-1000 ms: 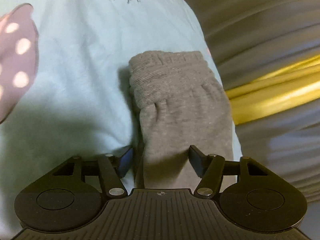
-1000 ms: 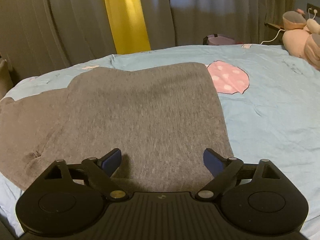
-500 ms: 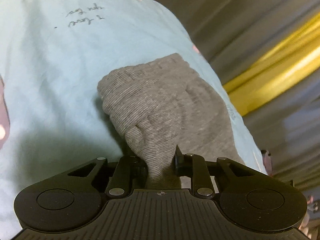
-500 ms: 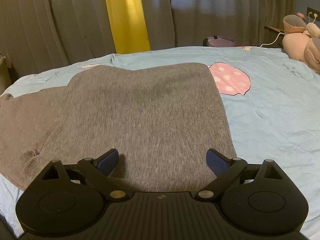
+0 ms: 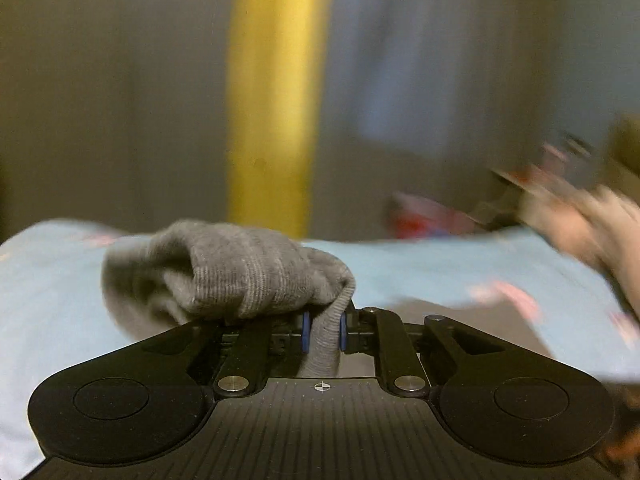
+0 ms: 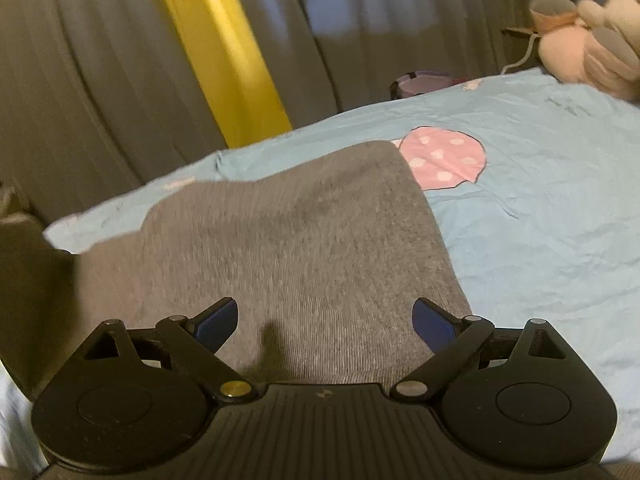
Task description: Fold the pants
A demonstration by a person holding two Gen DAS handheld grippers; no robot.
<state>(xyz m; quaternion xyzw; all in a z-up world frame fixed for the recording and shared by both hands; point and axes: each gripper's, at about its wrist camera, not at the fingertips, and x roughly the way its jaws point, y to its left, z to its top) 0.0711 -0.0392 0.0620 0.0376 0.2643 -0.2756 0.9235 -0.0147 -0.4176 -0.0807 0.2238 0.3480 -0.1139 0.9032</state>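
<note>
The grey knit pants (image 6: 288, 248) lie spread flat on a light blue bed sheet (image 6: 540, 208). My right gripper (image 6: 324, 320) is open, its blue pads (image 6: 434, 322) just above the near part of the pants. My left gripper (image 5: 322, 332) is shut on the ribbed cuff end of a pant leg (image 5: 248, 276), which bunches up over the fingers, lifted above the sheet (image 5: 48, 288). The left wrist view is motion-blurred.
Grey curtains with a yellow strip (image 6: 224, 60) hang behind the bed. A pink dotted patch (image 6: 440, 158) is printed on the sheet beside the pants. A pink plush toy (image 6: 592, 52) and a purple container (image 6: 424, 82) sit at the far right.
My left gripper closed on the pant leg's cuff, lifted it and swung round to face the curtains. My right gripper stayed open and tilted a little over the pants.
</note>
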